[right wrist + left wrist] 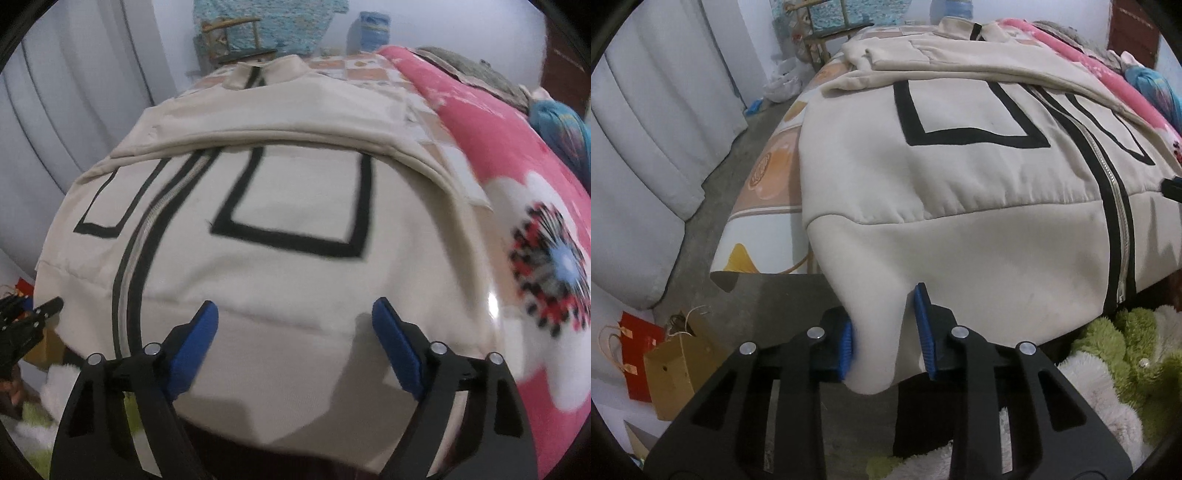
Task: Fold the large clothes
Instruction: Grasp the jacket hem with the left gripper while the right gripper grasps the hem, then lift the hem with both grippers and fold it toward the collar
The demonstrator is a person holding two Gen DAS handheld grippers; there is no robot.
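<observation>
Cream jacket spread zip-up on the bed, running away ahead of both tools. Left gripper has its jaws pinched on the hem corner. Right gripper hovers with jaws wide over the hem, seemingly not touching, though the view is blurred.

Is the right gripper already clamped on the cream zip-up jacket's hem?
No, the right gripper stands open over the cream zip-up jacket.

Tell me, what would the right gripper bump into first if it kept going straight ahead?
Most likely the cream jacket. The right gripper hangs open just over its bottom band, nothing between its jaws, pointing down at the cloth.
</observation>
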